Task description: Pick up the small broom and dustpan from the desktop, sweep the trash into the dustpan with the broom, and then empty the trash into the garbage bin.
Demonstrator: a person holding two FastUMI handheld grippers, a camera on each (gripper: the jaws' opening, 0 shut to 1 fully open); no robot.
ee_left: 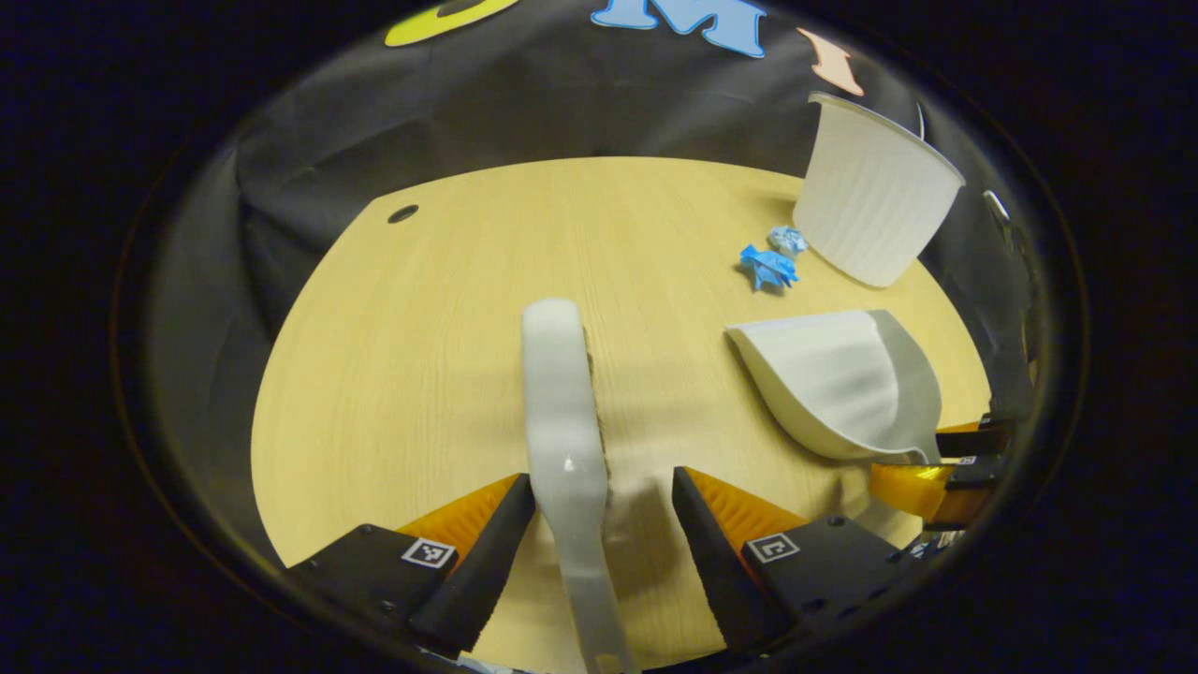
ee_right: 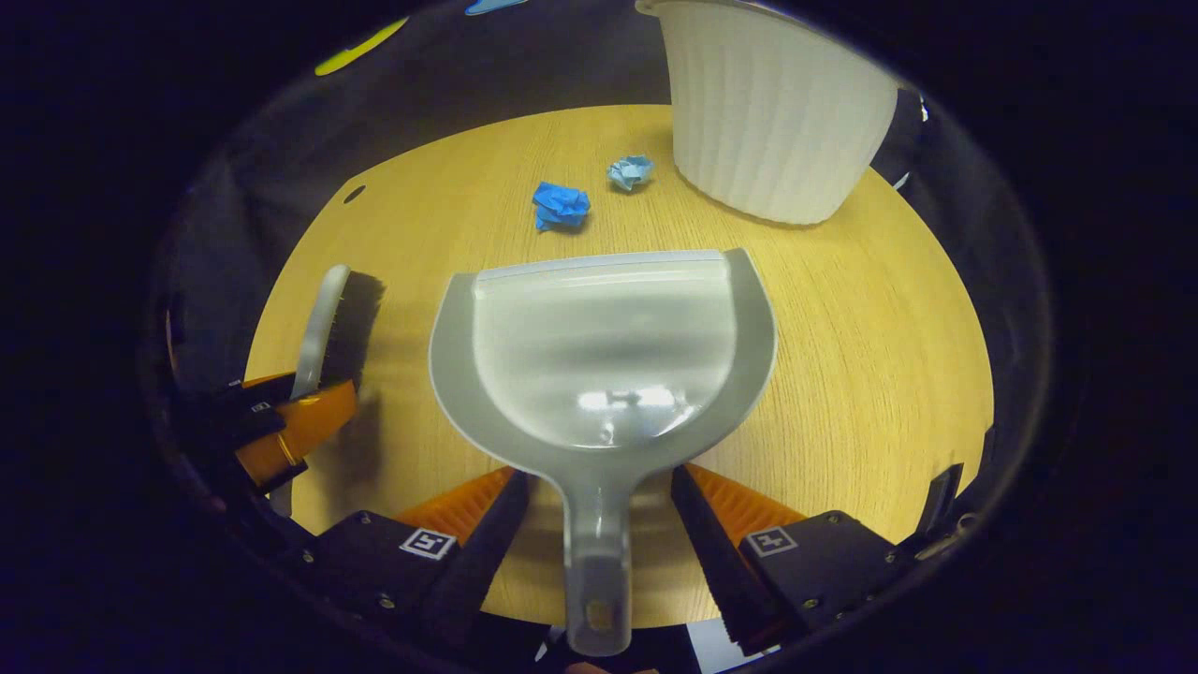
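Broom handle (ee_left: 573, 487) between open fingers (ee_left: 487, 552) — untouched.

Recording booth, black cloth wall (ee_left: 524, 103) draped behind, pale wood-grain tabletop (ee_left: 449, 309) with a cable hole (ee_left: 403, 213), dim staged lighting

Your broom (ee_left: 564, 440) is white, seen edge-on in the left gripper view, handle running toward the camera; its dark bristles (ee_right: 357, 323) face the dustpan in the right gripper view. Your dustpan (ee_right: 604, 360) is pale grey, mouth aimed at the trash, handle toward the camera. Two crumpled blue paper scraps (ee_right: 562, 206), (ee_right: 630, 172) lie just beyond its lip. The white ribbed garbage bin (ee_right: 772, 108) stands upright beside them on the desktop (ee_right: 870, 309).
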